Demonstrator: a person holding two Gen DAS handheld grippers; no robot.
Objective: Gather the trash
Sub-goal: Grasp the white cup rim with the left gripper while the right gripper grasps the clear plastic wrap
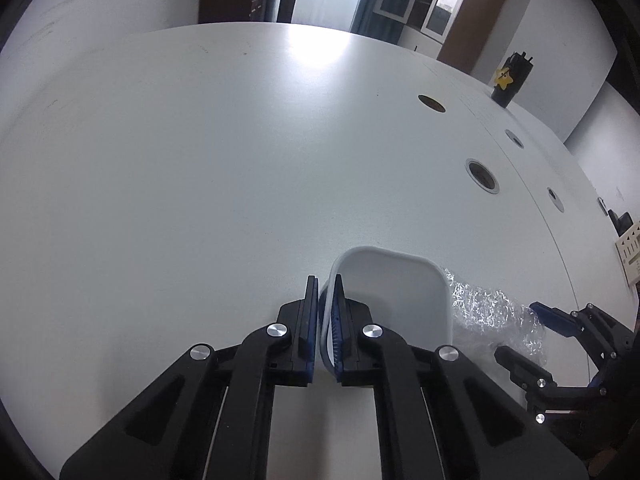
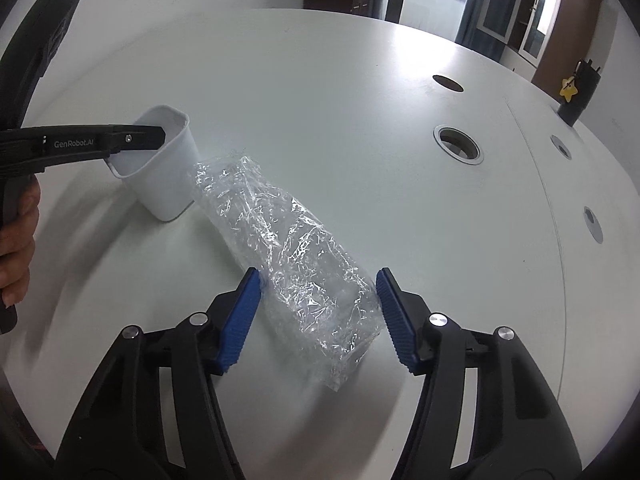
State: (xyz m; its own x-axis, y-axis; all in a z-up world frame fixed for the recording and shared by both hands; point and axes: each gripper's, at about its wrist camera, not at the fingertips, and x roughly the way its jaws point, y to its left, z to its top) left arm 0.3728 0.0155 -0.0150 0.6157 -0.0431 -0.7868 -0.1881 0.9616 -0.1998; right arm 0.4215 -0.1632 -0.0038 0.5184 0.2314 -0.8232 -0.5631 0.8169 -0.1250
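Note:
A small white bin (image 1: pixel 400 300) stands on the white table (image 1: pixel 200 180). My left gripper (image 1: pixel 324 280) is shut on the bin's left wall, one finger inside and one outside; it also shows in the right wrist view (image 2: pixel 160 136) on the bin (image 2: pixel 168 184). A crumpled clear plastic wrapper (image 2: pixel 296 248) lies on the table next to the bin, also seen in the left wrist view (image 1: pixel 492 312). My right gripper (image 2: pixel 318 276) is open, its blue pads on either side of the wrapper's near end, and shows in the left wrist view (image 1: pixel 516 332).
Several round cable holes (image 2: pixel 458 144) are set in the table at the right. A black object with a yellow star (image 2: pixel 574 92) stands at the far right edge. A door and windows lie beyond the table.

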